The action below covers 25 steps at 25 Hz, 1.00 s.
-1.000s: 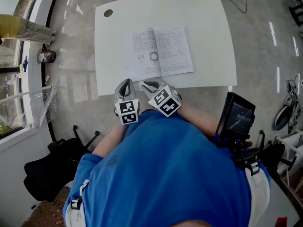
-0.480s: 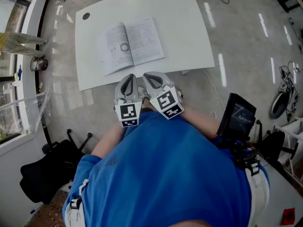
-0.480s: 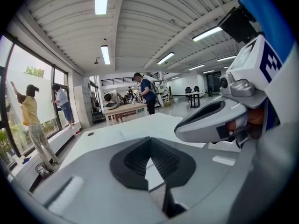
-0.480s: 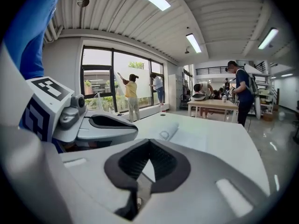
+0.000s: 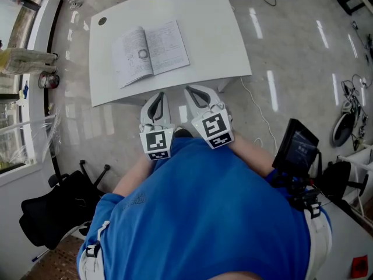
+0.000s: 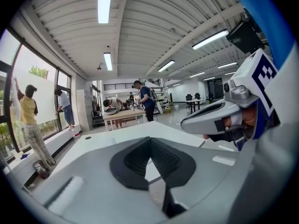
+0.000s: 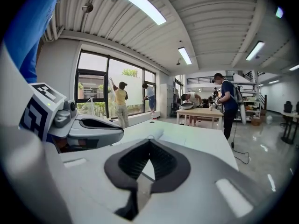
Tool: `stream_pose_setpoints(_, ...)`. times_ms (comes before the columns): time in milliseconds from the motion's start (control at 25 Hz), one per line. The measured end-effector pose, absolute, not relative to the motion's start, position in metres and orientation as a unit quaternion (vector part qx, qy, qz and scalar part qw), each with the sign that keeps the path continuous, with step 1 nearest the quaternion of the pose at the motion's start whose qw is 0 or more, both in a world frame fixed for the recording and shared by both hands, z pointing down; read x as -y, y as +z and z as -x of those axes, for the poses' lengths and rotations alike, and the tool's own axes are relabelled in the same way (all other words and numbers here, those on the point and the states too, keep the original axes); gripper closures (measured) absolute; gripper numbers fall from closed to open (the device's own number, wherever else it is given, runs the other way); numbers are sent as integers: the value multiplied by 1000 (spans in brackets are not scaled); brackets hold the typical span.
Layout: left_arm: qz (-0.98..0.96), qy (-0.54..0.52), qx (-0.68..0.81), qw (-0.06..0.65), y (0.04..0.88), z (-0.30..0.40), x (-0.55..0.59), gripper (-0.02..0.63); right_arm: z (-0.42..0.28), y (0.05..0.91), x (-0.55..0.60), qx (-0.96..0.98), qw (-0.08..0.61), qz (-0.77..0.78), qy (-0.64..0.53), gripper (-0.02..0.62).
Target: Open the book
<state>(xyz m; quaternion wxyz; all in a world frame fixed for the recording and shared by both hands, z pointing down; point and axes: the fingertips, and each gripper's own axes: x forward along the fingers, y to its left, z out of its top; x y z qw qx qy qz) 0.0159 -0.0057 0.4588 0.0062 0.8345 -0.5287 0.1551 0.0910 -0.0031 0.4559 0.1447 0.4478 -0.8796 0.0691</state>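
book (image 5: 150,52) lies open, far left on desk (image 5: 215,34) | left claw (image 5: 156,96) clenched, empty | right claw (image 5: 196,90) clenched, empty; both short of desk's near edge | step: opening looks done | next: nothing to grasp

The book (image 5: 150,52) lies open and flat on the white counter (image 5: 215,34), both pages facing up. It occupies the left half of the counter, closer to the near edge than to the far one. The spine runs roughly from near to far, turned slightly so the whole book sits at an angle to the counter's edges. Both pages are white with dense print. The left page carries a round figure near its middle. Nothing rests on the book.
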Motion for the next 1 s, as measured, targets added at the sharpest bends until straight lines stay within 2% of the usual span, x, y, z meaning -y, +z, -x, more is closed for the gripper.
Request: stream_pose_setpoints(1000, -851, 142, 506, 7, 450, -15, 28, 600, -104, 435, 14, 851, 134, -503, 70, 592)
